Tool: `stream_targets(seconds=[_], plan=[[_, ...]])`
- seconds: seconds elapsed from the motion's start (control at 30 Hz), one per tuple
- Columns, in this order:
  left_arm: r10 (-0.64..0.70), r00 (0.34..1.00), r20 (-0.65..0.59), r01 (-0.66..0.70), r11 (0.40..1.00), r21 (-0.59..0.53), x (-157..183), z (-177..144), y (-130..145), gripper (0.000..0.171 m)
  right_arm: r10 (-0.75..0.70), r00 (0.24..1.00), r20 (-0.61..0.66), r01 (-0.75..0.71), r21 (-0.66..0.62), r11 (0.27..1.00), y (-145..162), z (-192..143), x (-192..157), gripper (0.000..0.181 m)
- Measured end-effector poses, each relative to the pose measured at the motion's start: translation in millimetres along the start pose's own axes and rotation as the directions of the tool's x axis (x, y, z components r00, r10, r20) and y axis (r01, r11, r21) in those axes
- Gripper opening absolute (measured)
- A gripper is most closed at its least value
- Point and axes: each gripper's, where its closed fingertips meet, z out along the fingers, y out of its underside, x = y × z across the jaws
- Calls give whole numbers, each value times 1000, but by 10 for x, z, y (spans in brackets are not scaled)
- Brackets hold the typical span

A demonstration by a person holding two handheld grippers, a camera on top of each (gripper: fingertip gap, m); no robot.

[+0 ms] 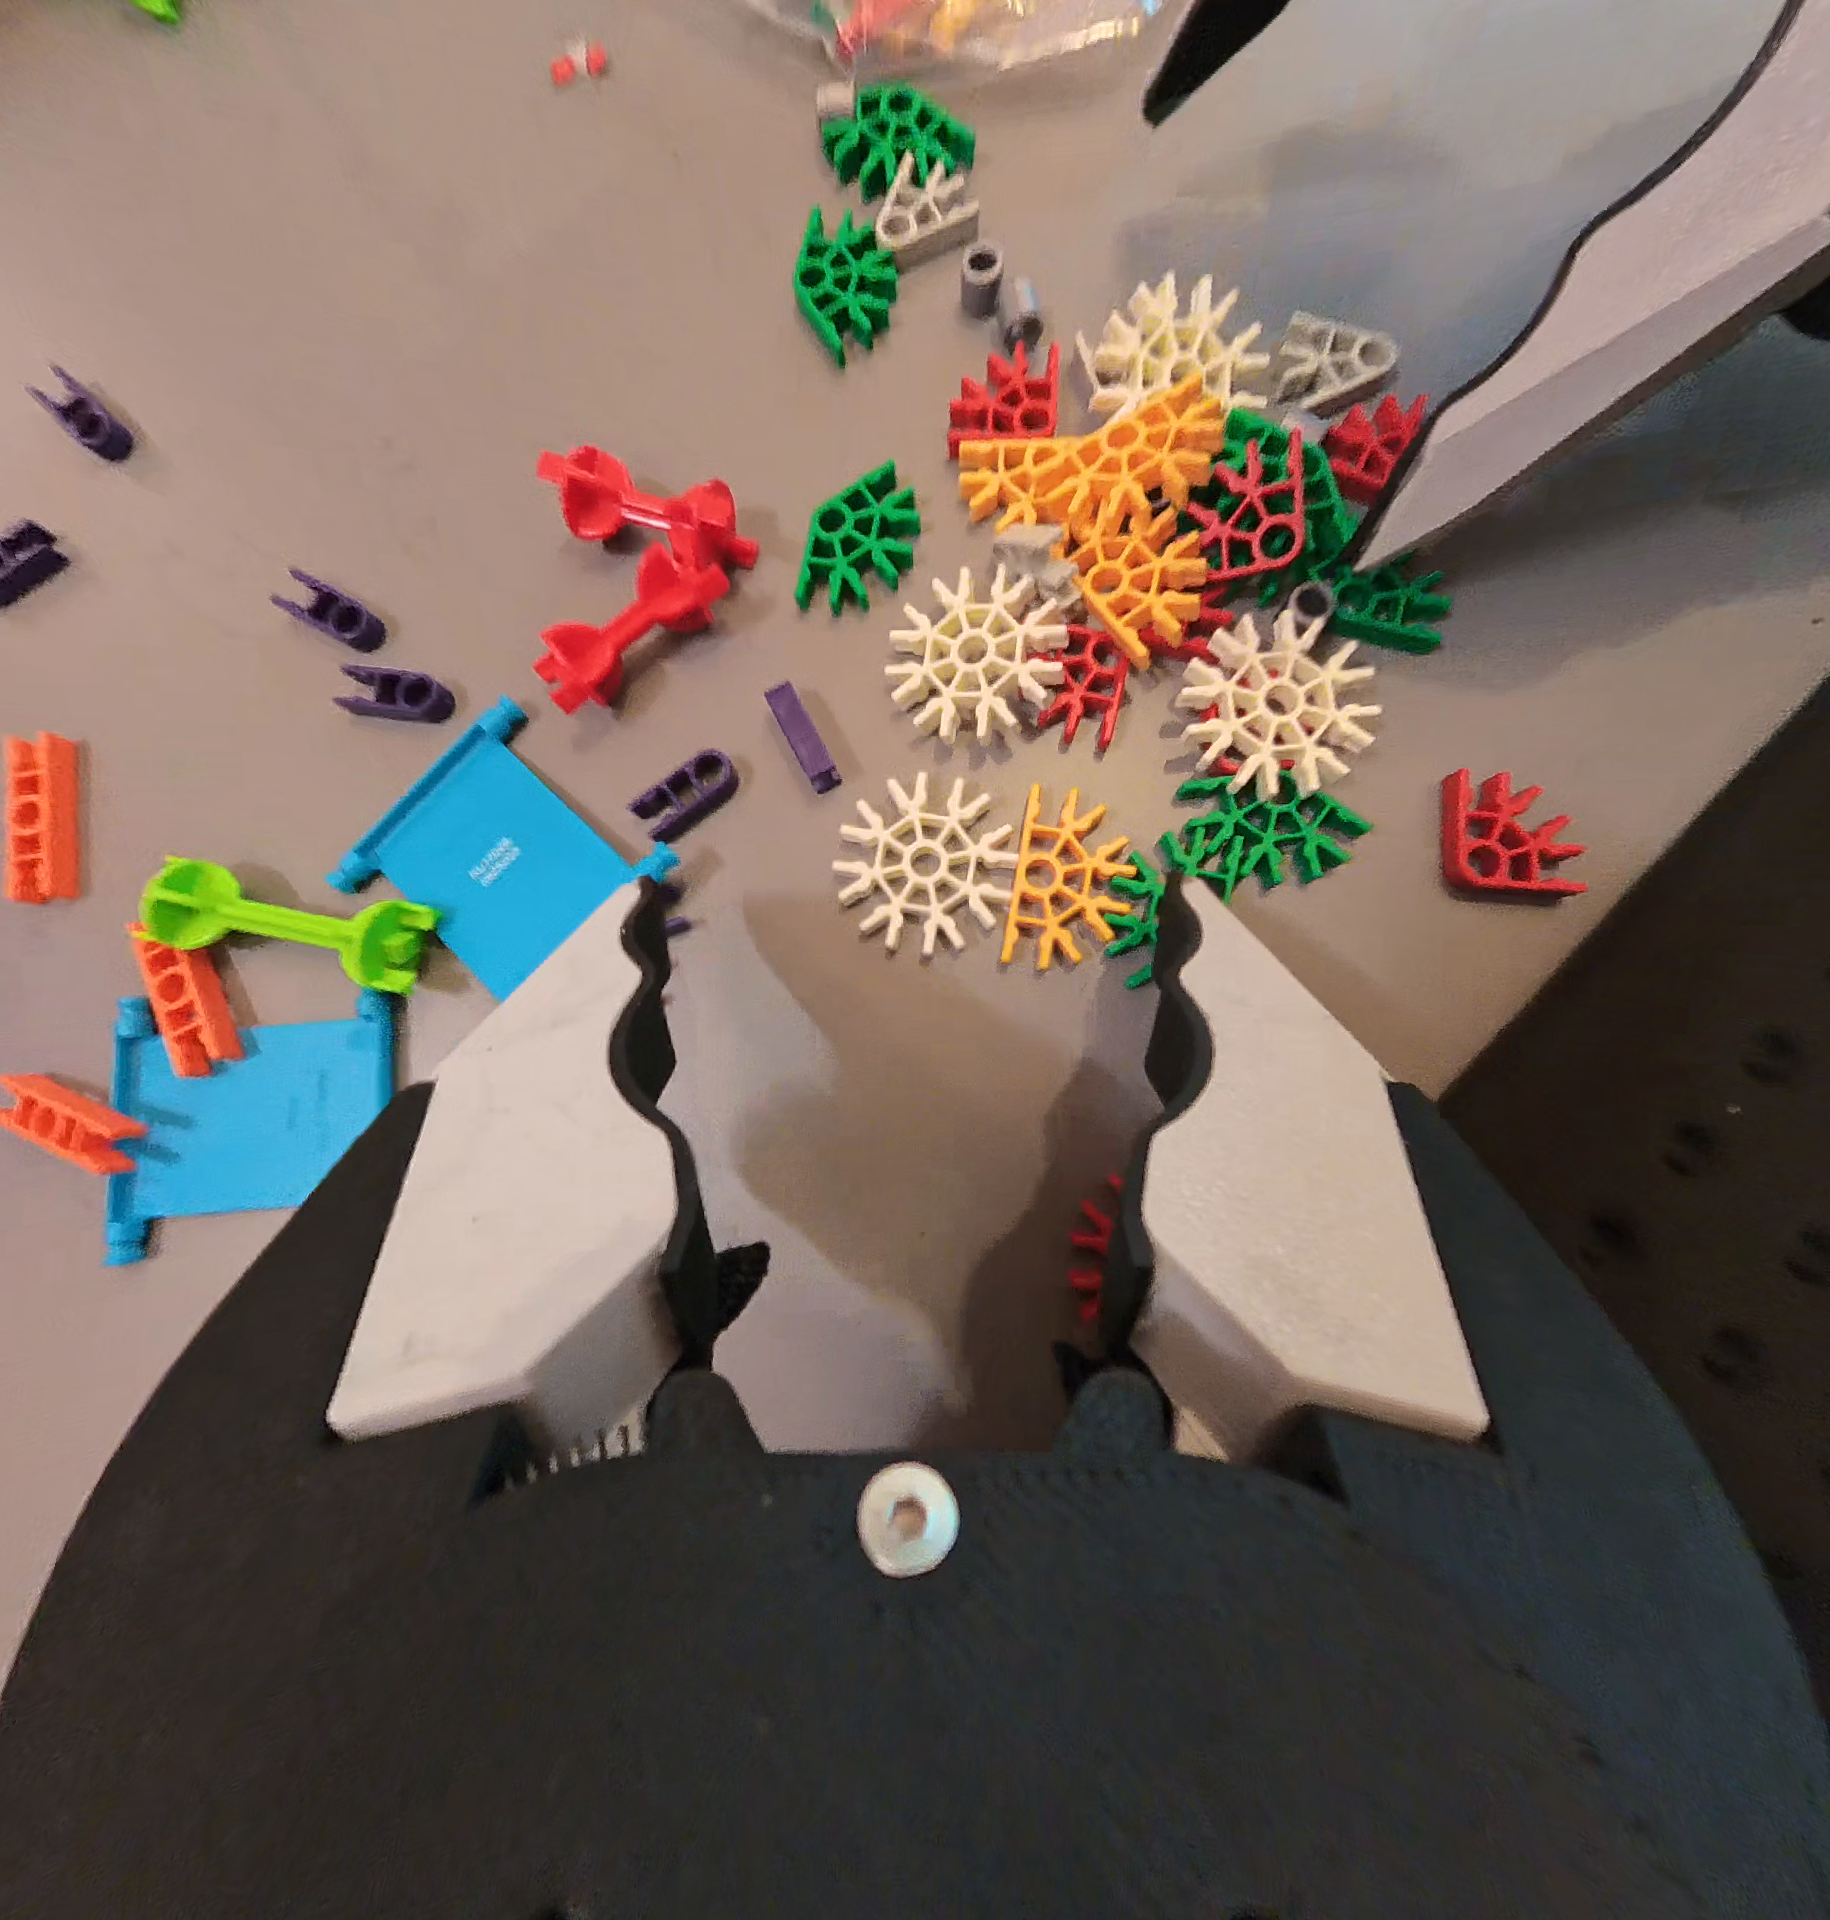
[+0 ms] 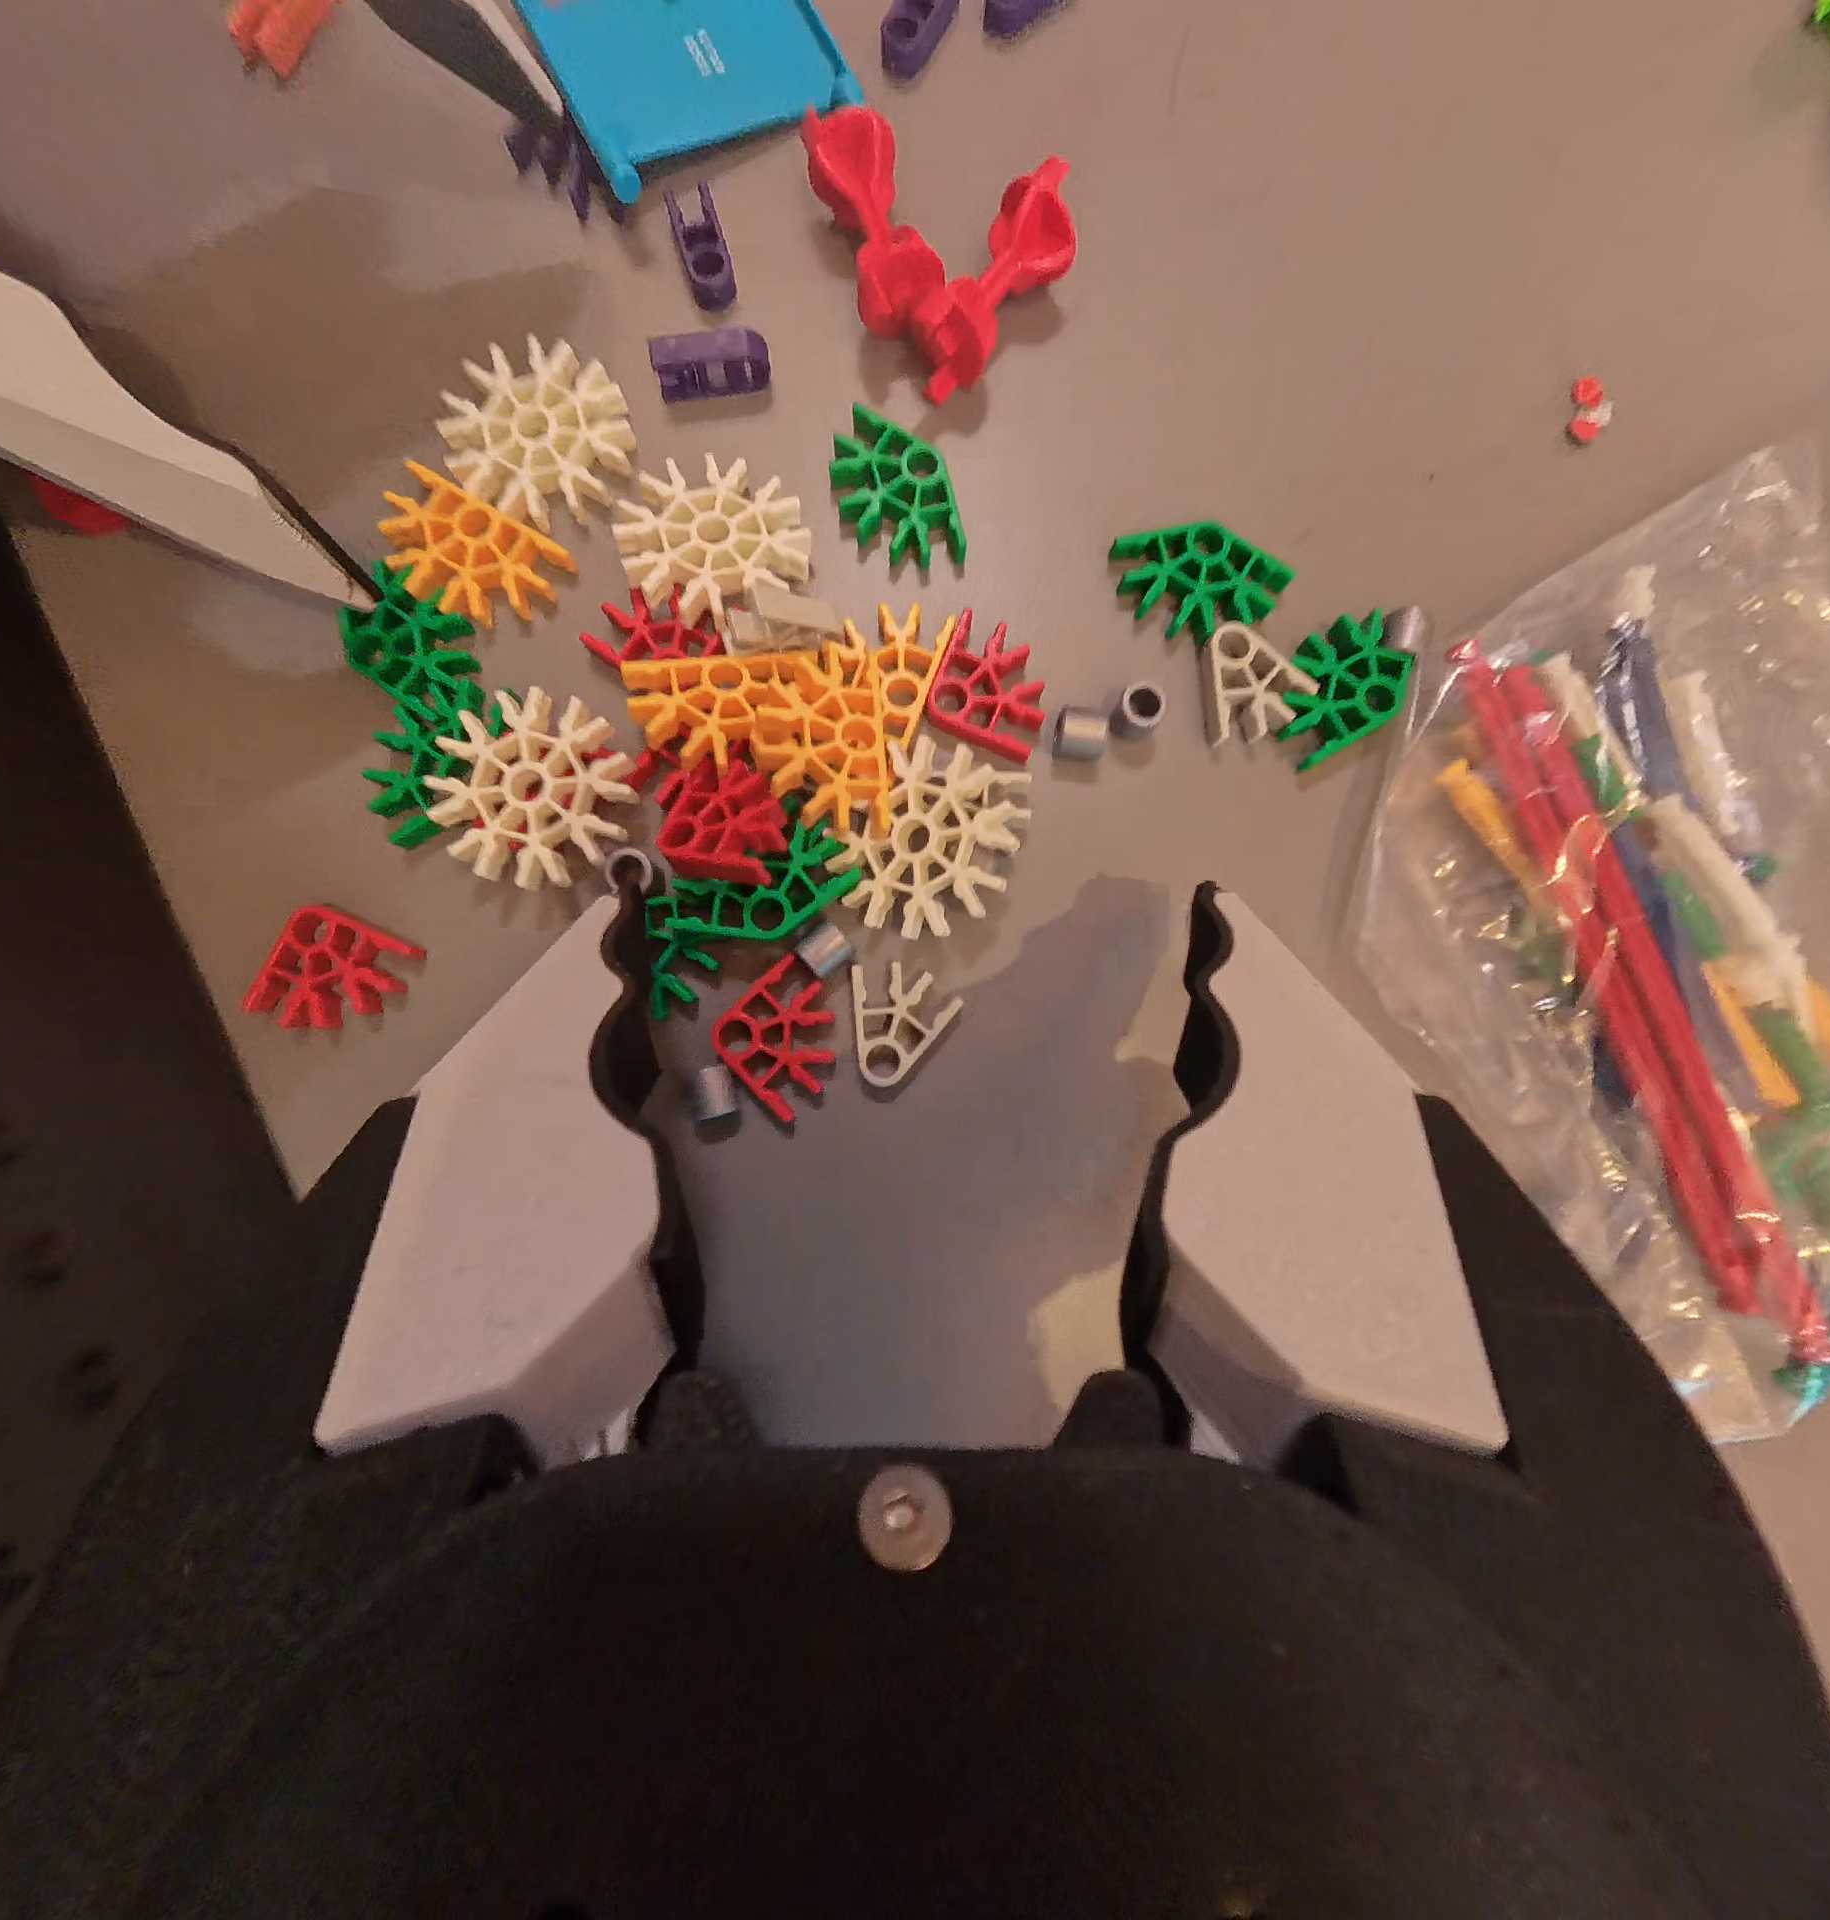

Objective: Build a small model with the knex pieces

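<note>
Near the grey table's (image 2: 1306,260) dark-floor edge, both grippers, left (image 1: 906,914) and right (image 2: 916,920), hover wide open and empty over the heap of flat plastic snowflake-shaped connectors (image 2: 724,717), nothing yet gripped.

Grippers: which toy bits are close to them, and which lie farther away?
Near the grippers:
left gripper, open; right gripper, open; heap of flat plastic snowflake connectors, mixed colours.

Farther off:
red plastic spools; clear plastic bag of coloured rods; small purple plastic clips.

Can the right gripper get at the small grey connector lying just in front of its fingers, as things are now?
Probably yes. The right gripper is open and empty, and the grey connector lies flat on the table between its fingers. A red connector lies close beside it, so the grip might catch that too.
</note>
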Motion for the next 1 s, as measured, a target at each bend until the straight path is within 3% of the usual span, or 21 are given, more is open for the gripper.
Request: stream_targets(seconds=[0.17,0.4,0.77,1.0], plan=[[-71,997,-23,71,997,-14,-165,-304,212,91,-3,999,48,1,51,999,-98,-237,-182,105],[-7,999,-44,2,993,-118,-144,-347,594,97,-57,995,77,57,4,998,43,-18,-554,108],[-28,993,113,36,997,-66,-334,-103,299,96,-56,998,-40,55,-16,998,-103,108,-249,105],[-81,991,109,77,996,38,-387,-283,144,85,33,999,-35,-30,98,995,-184,-281,-57,93]])
